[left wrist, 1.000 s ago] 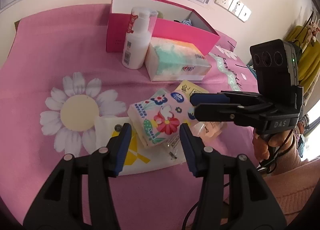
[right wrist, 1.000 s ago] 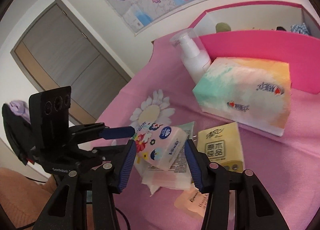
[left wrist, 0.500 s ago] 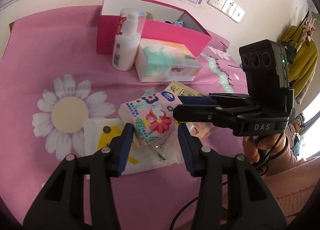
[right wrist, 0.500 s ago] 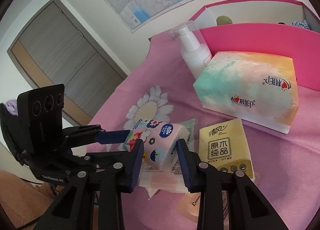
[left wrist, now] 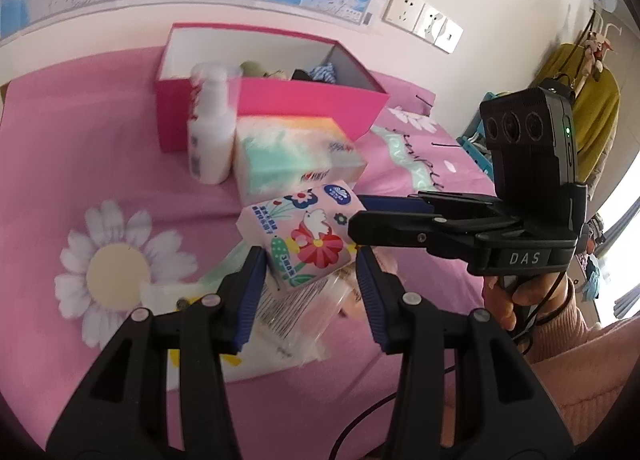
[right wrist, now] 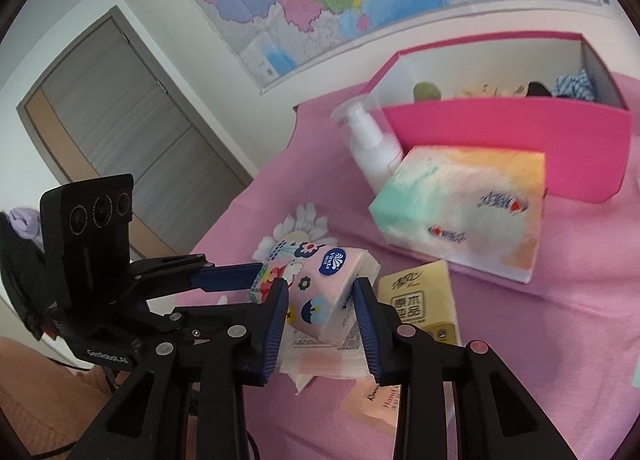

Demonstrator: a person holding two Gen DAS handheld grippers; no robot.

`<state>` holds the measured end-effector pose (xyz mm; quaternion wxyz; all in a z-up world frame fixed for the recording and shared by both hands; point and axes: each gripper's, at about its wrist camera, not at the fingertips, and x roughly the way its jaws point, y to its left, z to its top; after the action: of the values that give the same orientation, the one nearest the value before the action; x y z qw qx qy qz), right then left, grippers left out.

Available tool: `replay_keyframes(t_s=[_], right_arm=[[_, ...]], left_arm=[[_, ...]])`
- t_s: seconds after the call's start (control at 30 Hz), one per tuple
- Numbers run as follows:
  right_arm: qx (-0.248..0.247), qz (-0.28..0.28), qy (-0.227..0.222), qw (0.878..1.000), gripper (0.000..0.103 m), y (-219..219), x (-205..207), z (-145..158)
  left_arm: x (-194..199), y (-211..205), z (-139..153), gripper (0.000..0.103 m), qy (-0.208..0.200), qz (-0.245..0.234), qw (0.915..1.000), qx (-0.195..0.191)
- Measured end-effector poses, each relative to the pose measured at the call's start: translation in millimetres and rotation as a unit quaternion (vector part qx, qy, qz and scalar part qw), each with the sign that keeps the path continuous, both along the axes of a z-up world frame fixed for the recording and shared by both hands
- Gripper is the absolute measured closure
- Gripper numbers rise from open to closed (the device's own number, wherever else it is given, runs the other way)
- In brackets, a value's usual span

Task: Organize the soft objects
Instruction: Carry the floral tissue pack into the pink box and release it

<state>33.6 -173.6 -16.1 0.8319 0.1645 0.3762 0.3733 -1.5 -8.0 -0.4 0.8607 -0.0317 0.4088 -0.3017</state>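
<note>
Both grippers clamp the floral tissue pack (right wrist: 320,292), lifted clear of the pink bedspread (right wrist: 540,320). The right gripper (right wrist: 320,296) pinches its end, jaws having just narrowed; the left gripper (left wrist: 310,280) grips its sides.

The way to the open pink box (left wrist: 304,108) at the far side is blocked along its near wall by a white pump bottle (left wrist: 210,140) and, touching it on the right, a pastel tissue pack (left wrist: 296,160). Left of the bottle the pink cloth (left wrist: 80,148) lies bare. Nearer, flat packets (right wrist: 420,308) crowd the middle.
</note>
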Motion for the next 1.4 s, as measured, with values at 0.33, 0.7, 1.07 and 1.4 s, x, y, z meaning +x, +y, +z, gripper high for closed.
replay_keyframes(t_s=[0.33,0.7,1.07,1.4], right_arm=[[0.001,-0.036,-0.023,0.999,0.069,-23.1,-2.0,17.5],[0.004,-0.059,-0.031,0.998,0.069,-42.6,0.8,23.9],[0.001,-0.072,-0.044,0.996,0.069,-53.7,5.7,34.5],[0.004,-0.089,-0.059,0.994,0.069,-68.2,17.6,48.0]], left_arm=[[9.0,-19.8,15.4,0.055,-0.025,-0.017,0.9995,-0.001],[16.6,-36.7,22.9,0.055,-0.041,-0.027,0.9988,0.004],[29.2,-49.1,33.6,0.055,-0.058,-0.035,0.9976,0.01],[49.0,-63.1,42.9,0.055,-0.066,-0.039,0.9969,0.014]])
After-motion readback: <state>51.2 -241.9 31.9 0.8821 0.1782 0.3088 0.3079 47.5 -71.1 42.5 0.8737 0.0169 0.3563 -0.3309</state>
